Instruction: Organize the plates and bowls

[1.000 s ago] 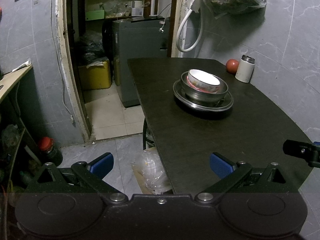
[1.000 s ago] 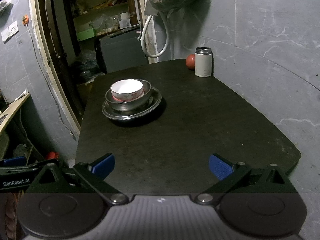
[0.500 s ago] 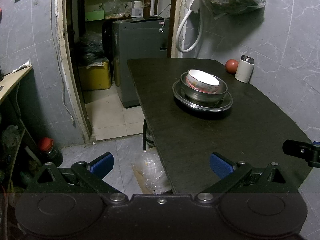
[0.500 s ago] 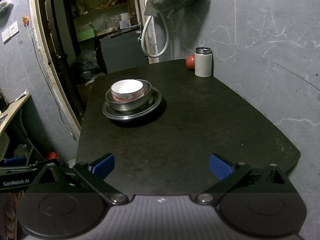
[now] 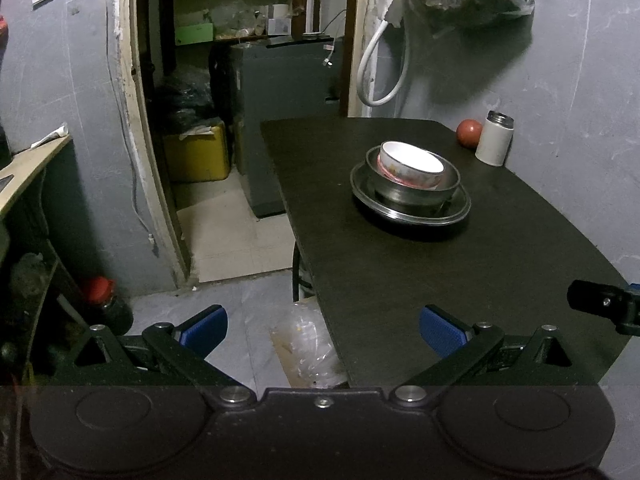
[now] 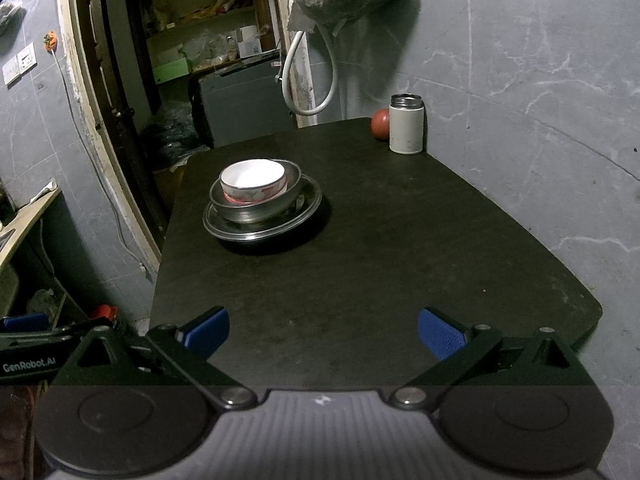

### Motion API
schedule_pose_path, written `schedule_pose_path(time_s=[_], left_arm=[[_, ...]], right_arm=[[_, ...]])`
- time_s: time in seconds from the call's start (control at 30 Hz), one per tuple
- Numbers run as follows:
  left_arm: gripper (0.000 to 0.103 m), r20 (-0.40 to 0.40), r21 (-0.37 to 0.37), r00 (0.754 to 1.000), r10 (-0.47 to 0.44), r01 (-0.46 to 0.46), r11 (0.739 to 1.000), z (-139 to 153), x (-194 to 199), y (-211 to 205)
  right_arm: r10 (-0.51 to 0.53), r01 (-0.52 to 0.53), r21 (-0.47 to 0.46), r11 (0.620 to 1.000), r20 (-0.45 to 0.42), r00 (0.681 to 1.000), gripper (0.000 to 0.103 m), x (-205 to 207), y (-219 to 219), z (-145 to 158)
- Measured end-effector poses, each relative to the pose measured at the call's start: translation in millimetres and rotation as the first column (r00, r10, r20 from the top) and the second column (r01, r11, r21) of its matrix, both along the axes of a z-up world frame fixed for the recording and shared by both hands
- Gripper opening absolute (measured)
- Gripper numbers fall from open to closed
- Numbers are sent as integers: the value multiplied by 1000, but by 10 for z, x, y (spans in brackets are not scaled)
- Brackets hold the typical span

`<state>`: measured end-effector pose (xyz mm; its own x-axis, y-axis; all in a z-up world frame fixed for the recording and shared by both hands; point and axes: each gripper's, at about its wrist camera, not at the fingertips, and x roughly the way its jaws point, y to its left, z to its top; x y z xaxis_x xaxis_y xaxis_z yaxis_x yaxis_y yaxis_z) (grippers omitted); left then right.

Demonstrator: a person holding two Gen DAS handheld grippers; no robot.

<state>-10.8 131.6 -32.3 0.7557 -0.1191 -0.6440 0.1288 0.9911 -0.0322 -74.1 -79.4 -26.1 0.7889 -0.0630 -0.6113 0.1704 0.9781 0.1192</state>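
On the dark table point(image 5: 500, 272) point(image 6: 360, 272) stands one stack: a white bowl point(image 5: 412, 162) point(image 6: 253, 176) with a red pattern sits inside a steel bowl point(image 5: 416, 194) point(image 6: 256, 206), which rests on a steel plate point(image 5: 412, 216) point(image 6: 260, 230). My left gripper point(image 5: 320, 330) hangs open at the table's near left corner, well short of the stack, with nothing between its blue pads. My right gripper point(image 6: 322, 332) is open over the table's near edge, also empty. The stack lies ahead and left of it.
A white steel-topped flask point(image 5: 494, 144) point(image 6: 406, 124) and a red round fruit point(image 5: 469, 133) point(image 6: 380, 124) stand at the far right corner by the grey wall. Left of the table lie open floor, a plastic bag point(image 5: 308, 348), a doorway, a grey cabinet point(image 5: 288, 120).
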Motion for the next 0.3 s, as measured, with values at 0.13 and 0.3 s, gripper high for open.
schedule_pose_path(time_s=[0.13,0.3], left_arm=[[102,-1,0,1000,-3,3,1000,5,-2,5],[102,-5,2,1000,-5,5,1000,0,0,-2]], right_arm=[[1,-1,1,1000,-3,1000,103,11,-11,0],[-1,1,2,1000,-6,1000,103,28,-25,-5]])
